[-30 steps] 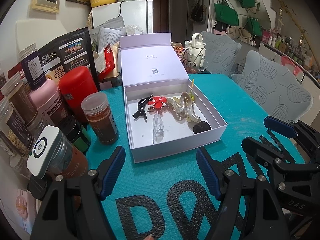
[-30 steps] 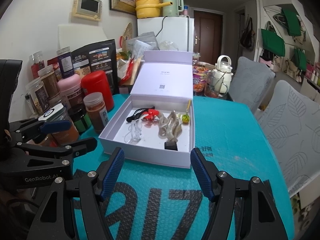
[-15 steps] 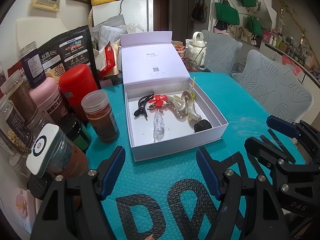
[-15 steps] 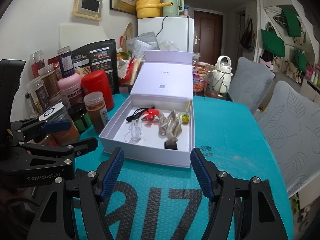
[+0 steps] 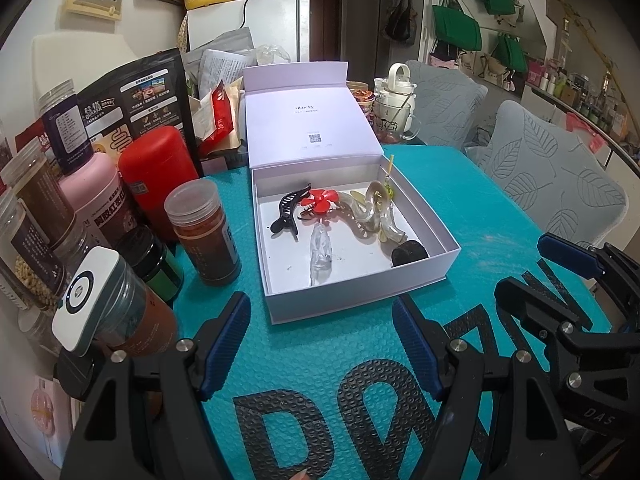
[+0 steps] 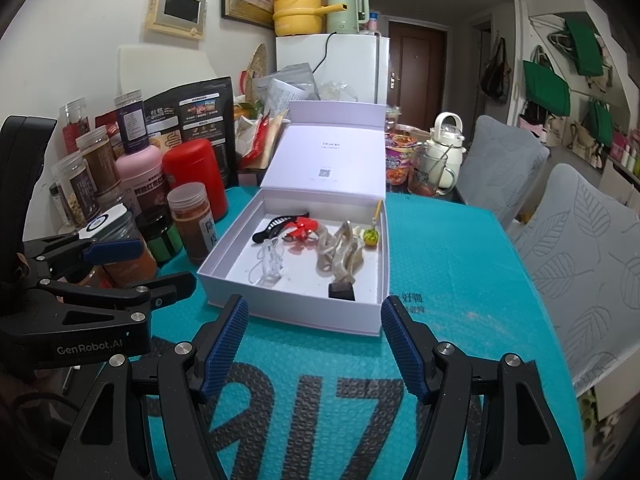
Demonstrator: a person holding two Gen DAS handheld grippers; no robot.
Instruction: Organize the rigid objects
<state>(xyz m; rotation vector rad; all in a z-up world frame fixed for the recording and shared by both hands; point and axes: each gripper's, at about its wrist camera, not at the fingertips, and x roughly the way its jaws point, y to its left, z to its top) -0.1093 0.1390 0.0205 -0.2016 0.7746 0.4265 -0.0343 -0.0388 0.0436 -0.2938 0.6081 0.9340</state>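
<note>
Lavender box (image 5: 356, 292) holds what look like hair clips; bring your spread, empty left gripper (image 5: 320, 344) and right gripper (image 6: 314, 340) in squarely over its near wall.

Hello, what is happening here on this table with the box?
A person holds two grippers over a teal mat. The left gripper and right gripper are both open and hold nothing, hovering just in front of an open white box. Inside the box lie hair clips: a black one, a red flower one, a clear one and beige ones. Jars stand left of the box.
</note>
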